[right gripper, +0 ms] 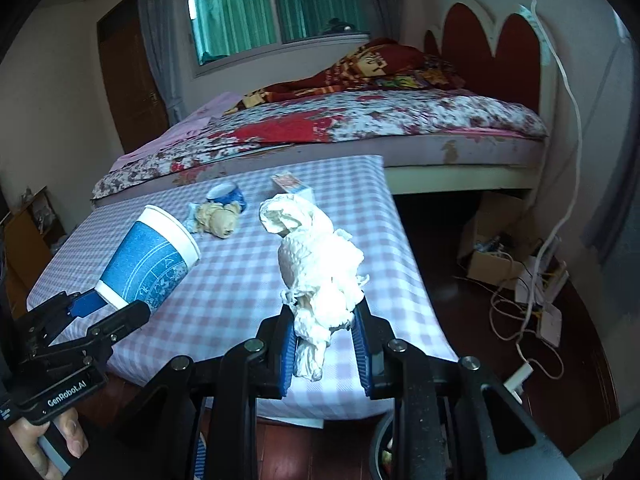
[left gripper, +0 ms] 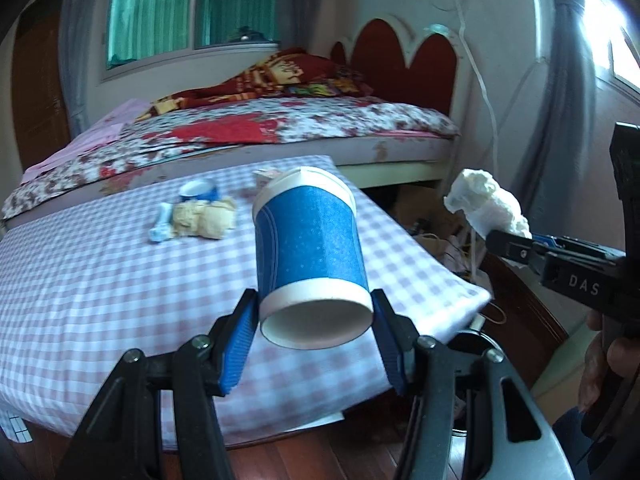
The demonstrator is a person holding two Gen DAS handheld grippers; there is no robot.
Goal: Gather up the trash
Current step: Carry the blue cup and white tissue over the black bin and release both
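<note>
Already the left gripper (left gripper: 314, 312) clamps a blue paper cup (left gripper: 310, 248) and the right gripper (right gripper: 324, 332) a crumpled white tissue (right gripper: 320, 264), while beyond both jaws a brown wad (right gripper: 218, 220) and small cup (right gripper: 226, 194) await collection on the checked table (right gripper: 240, 280).

You see a matt blue paper cup (left gripper: 310, 248) with a smooth white rim, and a wad of soft, crinkled white tissue (right gripper: 320, 276). Under them lies a checked cloth table cover (right gripper: 240, 280), woven and dull. Your gripper fingers (left gripper: 236, 344) are black plastic with ribbed blue pads; the floor (right gripper: 480, 312) is dark glossy wood.
</note>
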